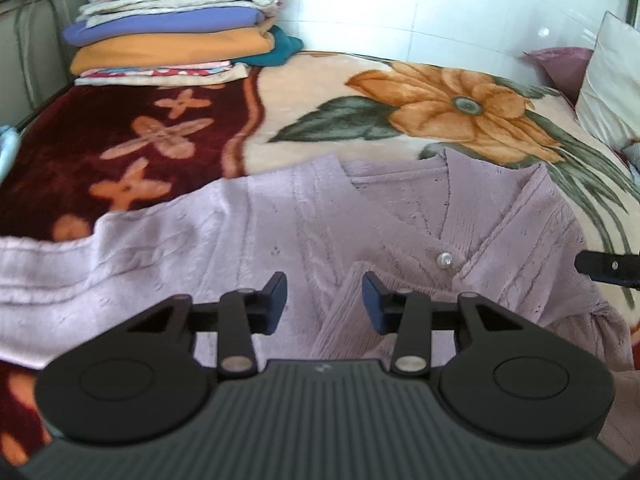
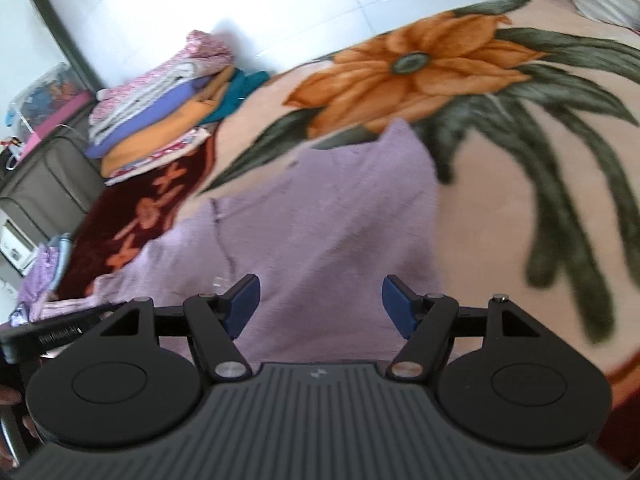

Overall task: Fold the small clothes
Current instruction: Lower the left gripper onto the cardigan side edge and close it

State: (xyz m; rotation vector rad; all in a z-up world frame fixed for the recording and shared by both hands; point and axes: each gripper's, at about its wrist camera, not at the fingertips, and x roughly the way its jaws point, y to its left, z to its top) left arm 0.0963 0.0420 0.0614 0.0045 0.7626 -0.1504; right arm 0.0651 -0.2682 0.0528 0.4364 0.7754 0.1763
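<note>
A lilac knitted cardigan (image 1: 200, 240) lies spread on the flowered blanket, its V-neck and a pearl button (image 1: 445, 258) facing up. One ribbed sleeve cuff (image 1: 348, 328) is laid over the front. My left gripper (image 1: 325, 300) hovers just over that cuff with a gap between its pads and nothing pinched. A black finger of the other gripper (image 1: 600, 270) pokes in at the right edge. In the right wrist view the cardigan (image 2: 320, 208) fills the middle. My right gripper (image 2: 320, 304) is open above it, holding nothing.
A stack of folded clothes (image 1: 172, 28) stands at the bed's far left corner against the white wall. Pillows (image 1: 612, 88) lie at the far right. Loose garments (image 2: 40, 280) are heaped off the bed's left side, beside a grey fabric case (image 2: 48, 176).
</note>
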